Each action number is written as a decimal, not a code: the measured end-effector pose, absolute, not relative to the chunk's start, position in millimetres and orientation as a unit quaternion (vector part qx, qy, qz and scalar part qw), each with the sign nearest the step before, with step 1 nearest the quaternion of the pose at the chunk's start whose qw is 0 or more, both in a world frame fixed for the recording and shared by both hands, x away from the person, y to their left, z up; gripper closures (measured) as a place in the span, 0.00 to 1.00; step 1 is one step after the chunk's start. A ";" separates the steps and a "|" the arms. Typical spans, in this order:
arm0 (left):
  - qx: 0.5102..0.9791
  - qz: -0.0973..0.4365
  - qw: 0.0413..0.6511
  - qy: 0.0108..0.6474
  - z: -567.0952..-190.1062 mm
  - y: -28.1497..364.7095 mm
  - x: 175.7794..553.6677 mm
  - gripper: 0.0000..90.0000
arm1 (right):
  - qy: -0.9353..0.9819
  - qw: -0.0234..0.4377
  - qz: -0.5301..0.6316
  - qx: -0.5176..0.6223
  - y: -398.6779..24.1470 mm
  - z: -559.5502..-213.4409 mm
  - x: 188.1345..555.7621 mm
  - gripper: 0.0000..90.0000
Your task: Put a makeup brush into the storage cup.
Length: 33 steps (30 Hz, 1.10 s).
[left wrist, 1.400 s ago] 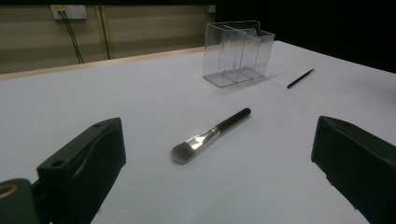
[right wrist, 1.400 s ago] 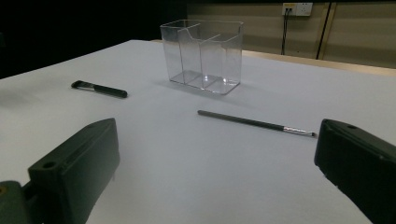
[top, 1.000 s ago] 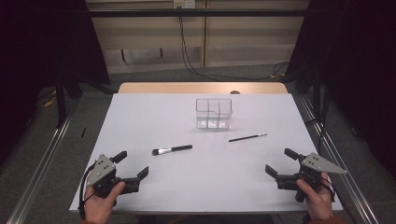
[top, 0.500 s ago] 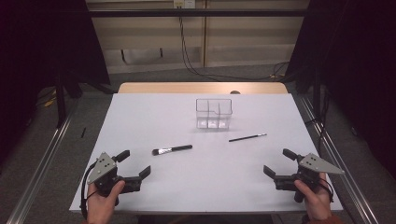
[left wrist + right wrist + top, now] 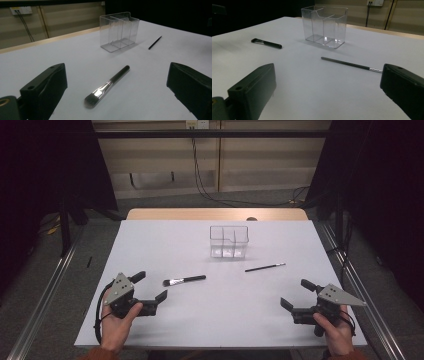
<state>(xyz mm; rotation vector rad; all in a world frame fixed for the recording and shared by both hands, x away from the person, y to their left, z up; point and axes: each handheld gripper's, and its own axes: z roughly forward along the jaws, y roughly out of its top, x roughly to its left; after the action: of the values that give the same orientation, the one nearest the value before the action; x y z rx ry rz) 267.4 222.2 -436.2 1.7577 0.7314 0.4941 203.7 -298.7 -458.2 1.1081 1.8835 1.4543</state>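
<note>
A clear plastic organizer (image 5: pixel 229 241) with several compartments stands upright on the white table (image 5: pixel 165 240), a little behind its middle. A black-handled makeup brush (image 5: pixel 184 280) lies flat left of centre, bristles toward the left. A thin black pencil-like brush (image 5: pixel 265 267) lies right of centre. My left gripper (image 5: pixel 149 287) rests open at the front left, its jaws wide apart with the makeup brush (image 5: pixel 107 85) a short way ahead between them. My right gripper (image 5: pixel 297 294) is open at the front right, facing the thin brush (image 5: pixel 352 65) and the organizer (image 5: pixel 324 26). Both grippers hold nothing.
A wooden strip (image 5: pixel 215 214) runs along the table's far edge. Metal rails (image 5: pixel 45 285) flank the table on both sides. Cables (image 5: pixel 200 175) hang down the back wall. Dark curtains close in left and right.
The left gripper has shifted slightly forward and right toward the makeup brush. The right gripper has barely moved. Nothing on the table has changed place.
</note>
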 end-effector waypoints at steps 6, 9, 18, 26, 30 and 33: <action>0.745 0.212 0.558 0.299 -430.2 210.3 274.7 0.03 | 0.695 0.256 0.535 0.408 -299.0 -458.5 204.2 0.00; 0.745 0.217 0.559 0.292 -425.7 204.5 280.2 0.03 | 0.694 0.255 0.535 0.408 -298.9 -458.4 204.2 0.00; 0.746 0.210 0.563 0.285 -424.7 196.4 293.0 0.03 | 0.696 0.254 0.535 0.407 -298.6 -458.5 204.2 0.00; 0.742 0.209 0.569 0.286 -418.0 187.4 306.3 0.03 | 0.700 0.253 0.534 0.401 -297.3 -458.6 204.1 0.00; 0.744 0.208 0.566 0.286 -417.1 182.3 318.0 0.03 | 0.701 0.253 0.533 0.400 -297.3 -458.7 204.2 0.00; 0.748 0.224 0.554 0.287 -417.5 178.5 324.9 0.03 | 0.701 0.252 0.533 0.401 -297.1 -458.8 204.4 0.00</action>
<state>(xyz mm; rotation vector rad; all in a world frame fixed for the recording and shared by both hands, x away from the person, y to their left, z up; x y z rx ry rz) 324.9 178.5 -417.5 1.7685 0.6792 0.5286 204.4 -297.1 -458.8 1.0903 1.9068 1.4488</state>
